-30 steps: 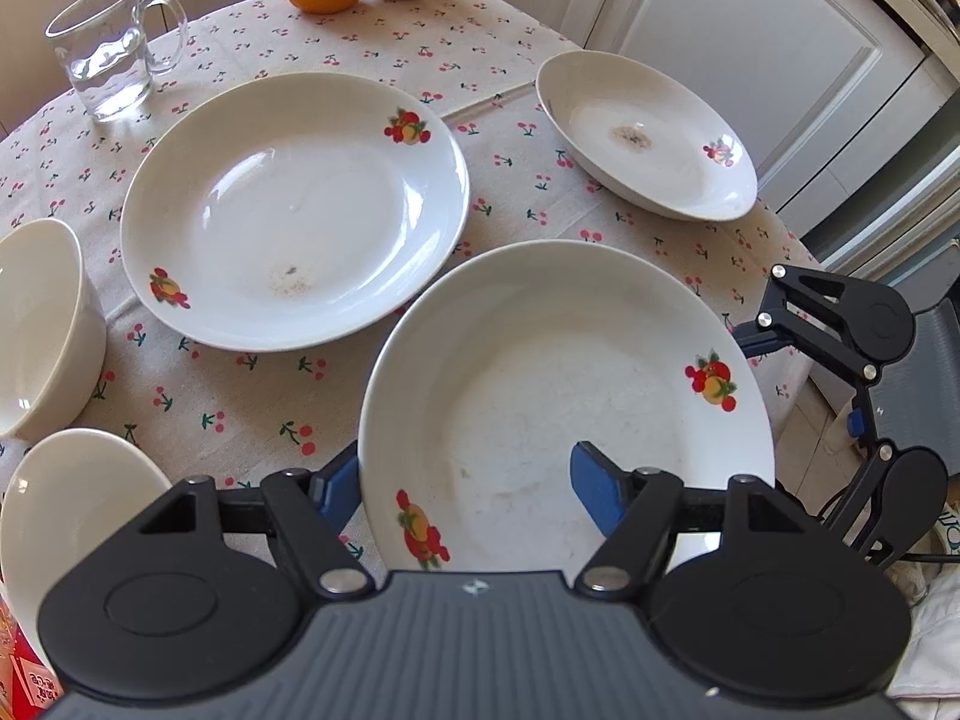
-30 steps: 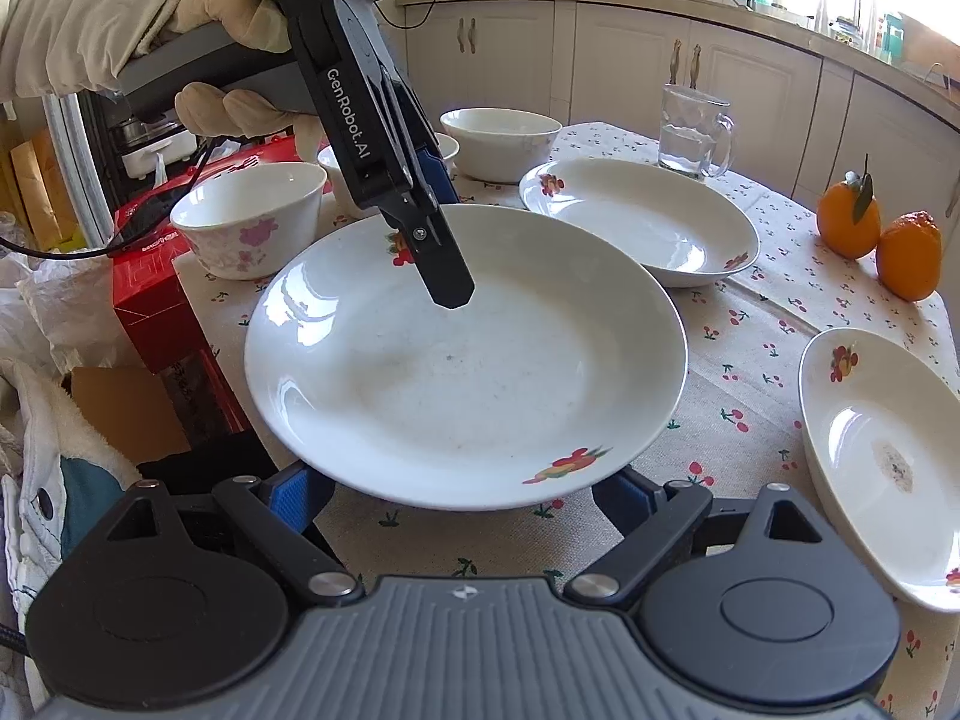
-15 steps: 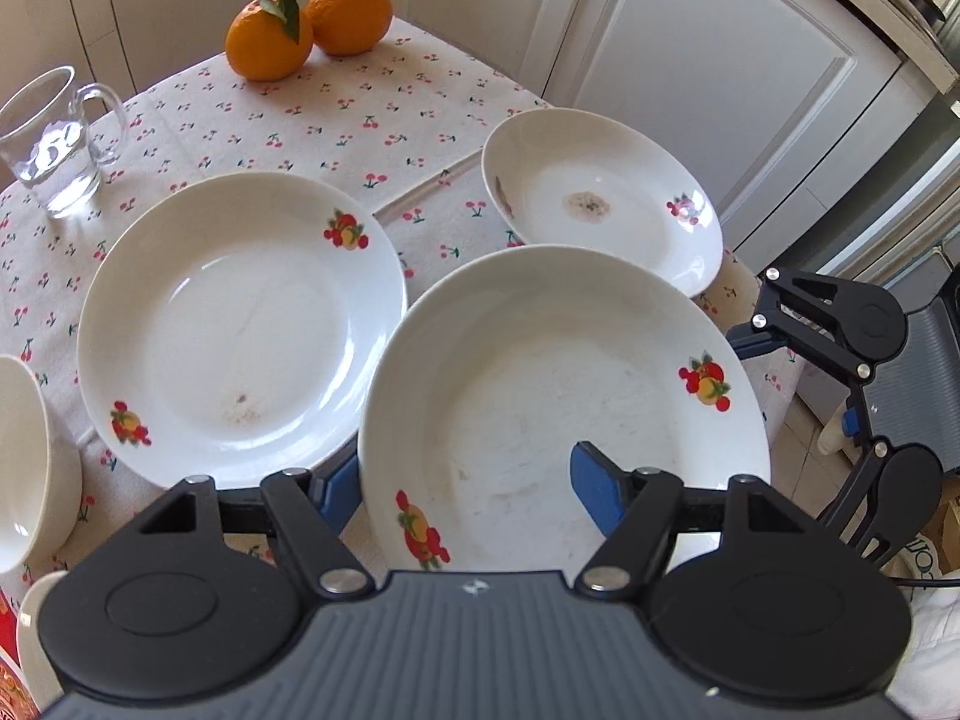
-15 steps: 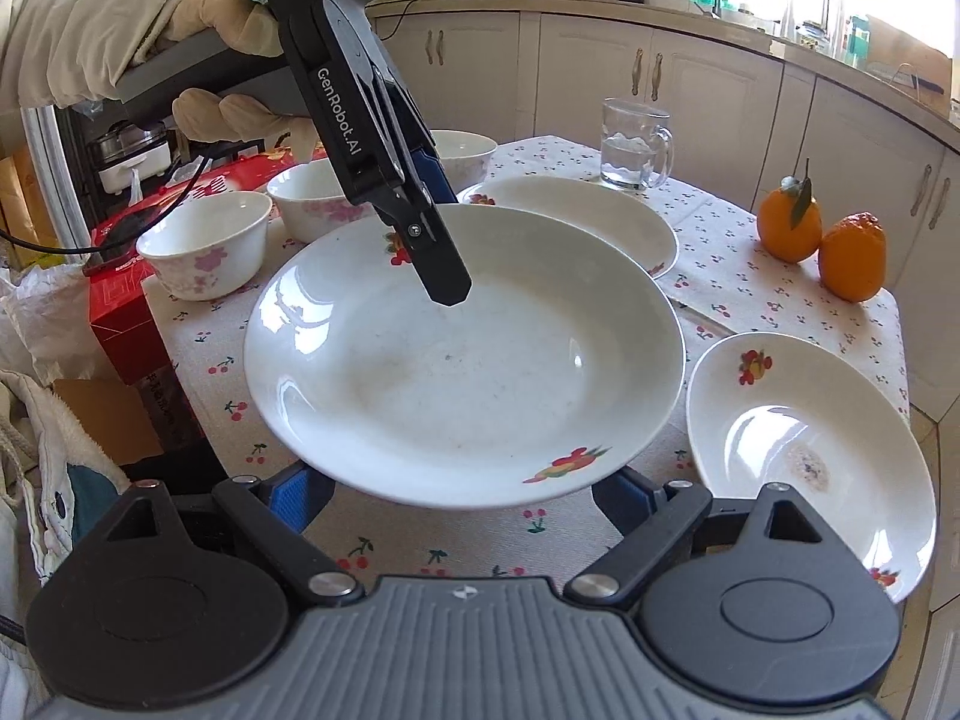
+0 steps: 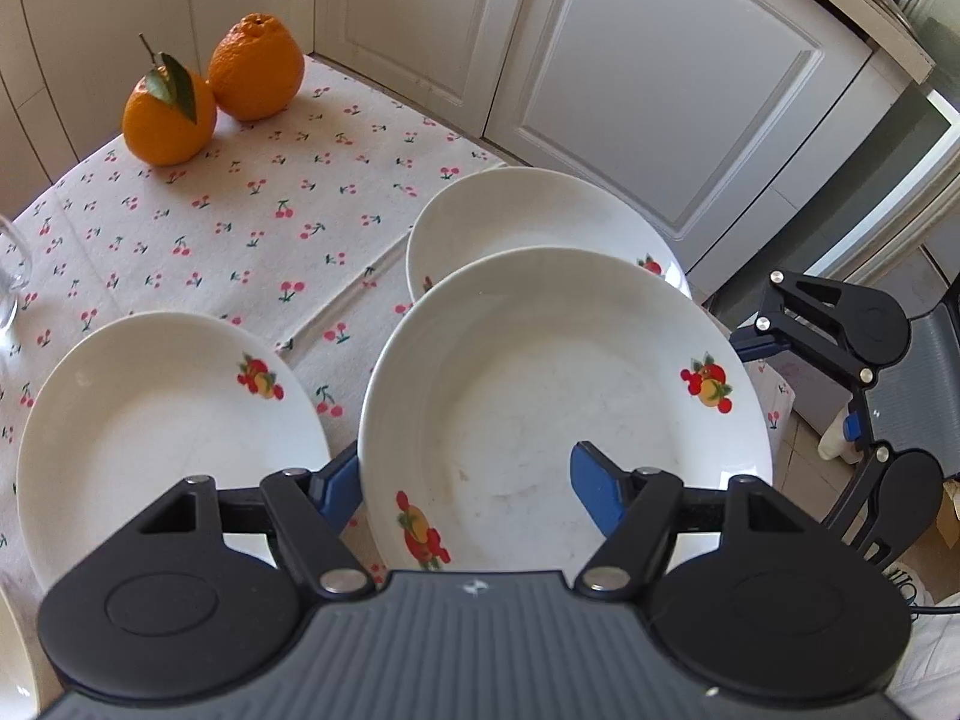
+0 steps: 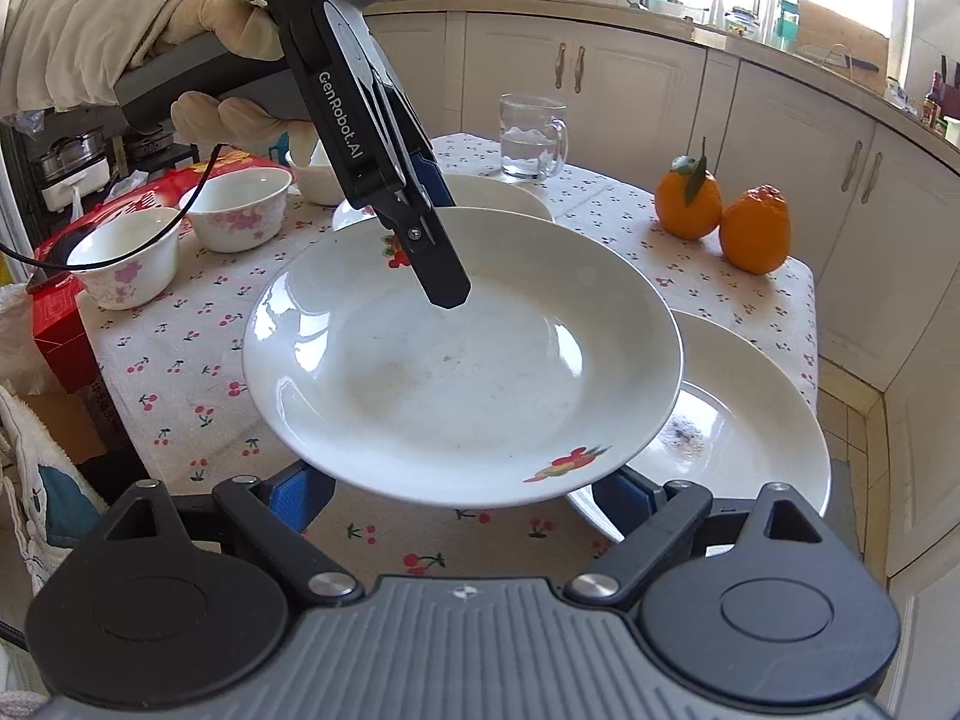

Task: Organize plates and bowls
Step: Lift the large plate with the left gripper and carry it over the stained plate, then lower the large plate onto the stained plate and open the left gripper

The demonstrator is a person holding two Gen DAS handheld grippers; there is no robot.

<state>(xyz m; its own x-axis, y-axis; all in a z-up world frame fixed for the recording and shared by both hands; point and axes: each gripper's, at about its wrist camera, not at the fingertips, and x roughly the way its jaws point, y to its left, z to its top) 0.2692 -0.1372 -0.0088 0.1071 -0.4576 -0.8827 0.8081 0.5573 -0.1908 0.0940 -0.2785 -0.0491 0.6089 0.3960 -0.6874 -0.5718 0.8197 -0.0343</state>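
A white deep plate with fruit prints (image 5: 558, 396) (image 6: 462, 372) hangs above the cherry-print tablecloth, carried between both grippers. My left gripper (image 5: 465, 462) (image 6: 441, 240) is shut on its rim, one finger inside the plate and the other under the edge. My right gripper (image 6: 462, 483) (image 5: 780, 372) has its fingers spread wide beneath the opposite side, tips hidden by the plate. The carried plate partly overlaps a stained plate (image 5: 528, 216) (image 6: 744, 438) lying at the table's corner. Another plate (image 5: 150, 420) (image 6: 498, 192) lies further in.
Three small bowls (image 6: 240, 204) (image 6: 126, 258) (image 6: 312, 174) stand along the table's left side beside a red box (image 6: 54, 312). A glass mug (image 6: 531, 138) and two oranges (image 5: 168, 114) (image 6: 687, 198) sit at the back. Cabinets close in behind the table's corner.
Both grippers have carried the plate across the table towards the corner. It now hangs over part of the stained plate. Neither grip has changed.
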